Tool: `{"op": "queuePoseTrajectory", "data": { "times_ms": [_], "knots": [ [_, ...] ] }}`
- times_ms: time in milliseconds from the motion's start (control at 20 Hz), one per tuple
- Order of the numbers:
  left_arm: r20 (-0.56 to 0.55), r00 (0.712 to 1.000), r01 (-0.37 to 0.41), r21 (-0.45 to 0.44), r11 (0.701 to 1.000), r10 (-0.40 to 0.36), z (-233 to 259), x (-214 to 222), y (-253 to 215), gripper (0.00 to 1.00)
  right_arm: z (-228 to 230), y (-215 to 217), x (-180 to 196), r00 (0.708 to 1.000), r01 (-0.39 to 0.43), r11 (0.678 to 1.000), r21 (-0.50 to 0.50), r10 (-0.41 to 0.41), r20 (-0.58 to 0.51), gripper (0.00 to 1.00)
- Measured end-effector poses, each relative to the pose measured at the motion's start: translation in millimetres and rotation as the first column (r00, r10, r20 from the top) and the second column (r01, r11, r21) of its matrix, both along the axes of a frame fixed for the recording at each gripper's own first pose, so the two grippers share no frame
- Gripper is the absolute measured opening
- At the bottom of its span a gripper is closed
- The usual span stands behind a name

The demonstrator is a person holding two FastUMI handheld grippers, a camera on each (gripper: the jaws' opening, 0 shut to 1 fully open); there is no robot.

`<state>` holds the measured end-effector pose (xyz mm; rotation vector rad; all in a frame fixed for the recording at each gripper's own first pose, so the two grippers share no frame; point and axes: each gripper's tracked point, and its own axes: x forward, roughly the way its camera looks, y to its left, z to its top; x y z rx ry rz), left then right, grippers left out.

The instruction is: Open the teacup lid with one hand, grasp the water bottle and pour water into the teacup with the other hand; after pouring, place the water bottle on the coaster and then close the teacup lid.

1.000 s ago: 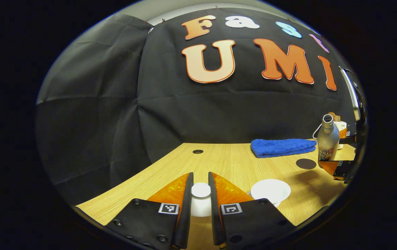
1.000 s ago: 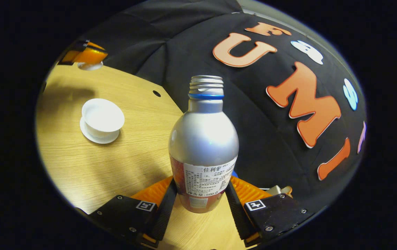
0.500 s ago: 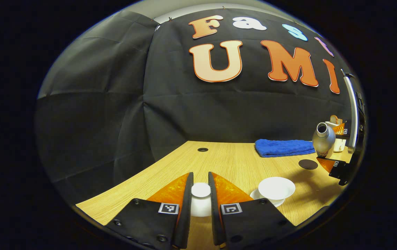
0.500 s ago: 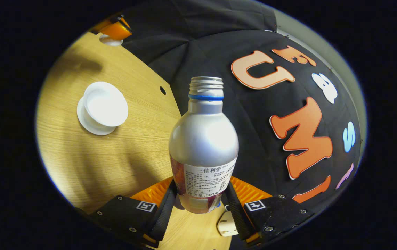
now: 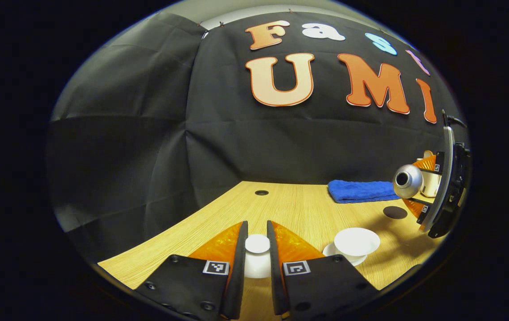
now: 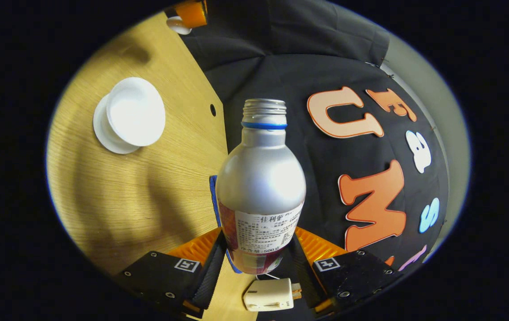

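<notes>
Tilting further since a second ago, the water bottle (image 6: 261,178) stays pinched in the right gripper (image 6: 259,263), right of the open teacup (image 5: 356,243). Left gripper (image 5: 257,254) pinches the lid (image 5: 257,244). Pouring step: the mouth must come over the cup.

tongs (image 5: 257,263) gripping lid (image 5: 257,255), teacup (image 5: 356,243) uncovered

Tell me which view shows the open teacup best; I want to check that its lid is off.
The right gripper view: it looks down into the uncovered teacup on its saucer. The left gripper view shows the cup side-on, with the lid clamped in the left gripper.
</notes>
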<state>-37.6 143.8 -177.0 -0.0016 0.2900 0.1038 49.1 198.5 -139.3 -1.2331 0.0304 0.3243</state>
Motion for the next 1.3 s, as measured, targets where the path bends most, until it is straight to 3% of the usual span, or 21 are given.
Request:
{"op": "queuePoseTrajectory", "data": {
  "times_ms": [600, 1150, 1300],
  "knots": [
    [-0.007, 1.0, -0.001, -0.002, 1.0, 0.001, -2.3, 0.0, 4.5, 0.3, 4.4, -2.6, 4.6, 0.993, -0.071, 0.978, -0.196, 0.087, 0.079, 0.78],
    [-0.016, 1.0, -0.005, -0.022, 1.0, 0.005, -6.2, 0.7, 8.0, 0.27, 14.1, 8.3, -6.5, 0.967, -0.131, 0.928, -0.349, 0.197, 0.16, 0.78],
    [-0.015, 1.0, -0.002, -0.02, 1.0, 0.002, -5.2, 0.9, 9.3, 0.3, 14.9, 9.0, -6.5, 0.961, -0.133, 0.914, -0.383, 0.214, 0.177, 0.78]
  ]
}}
